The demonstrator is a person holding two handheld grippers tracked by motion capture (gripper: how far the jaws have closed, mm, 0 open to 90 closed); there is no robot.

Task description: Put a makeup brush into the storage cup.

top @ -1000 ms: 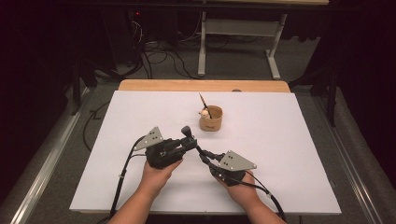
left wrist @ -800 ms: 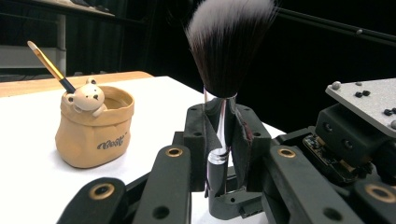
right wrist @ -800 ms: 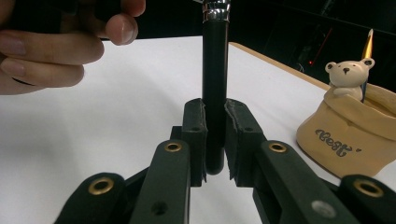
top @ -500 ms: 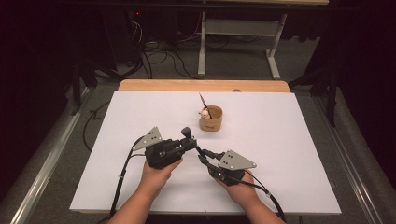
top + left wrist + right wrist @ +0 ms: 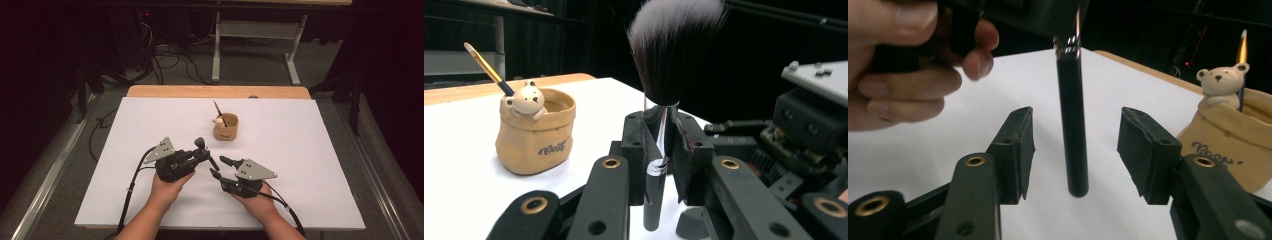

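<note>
Holding a makeup brush (image 5: 659, 125) upright in the left gripper (image 5: 202, 152), with the pads (image 5: 636, 145) squeezing tight on the shiny part just under the fluffy dark hairs. Showing as a small dark knob above that gripper in the high view (image 5: 200, 143). Hanging the black handle (image 5: 1071, 140) down between the two pads (image 5: 1018, 150) of the right gripper (image 5: 220, 167), but not touching either one. Standing apart with a gap on each side, after just opening wider. Sitting close together near the front middle of the white table (image 5: 310, 165), with the left hand (image 5: 167, 187) and the right hand (image 5: 257, 202) wrapped around the black bodies. Resting well apart from a small tan pot (image 5: 226, 127) farther back on the table. Peeking over the pot's rim, a little bear (image 5: 526, 99). Leaning out of the pot, a thin yellow and blue pencil (image 5: 486, 67). Lying across the far edge of the table, a wooden board (image 5: 200, 91).
</note>
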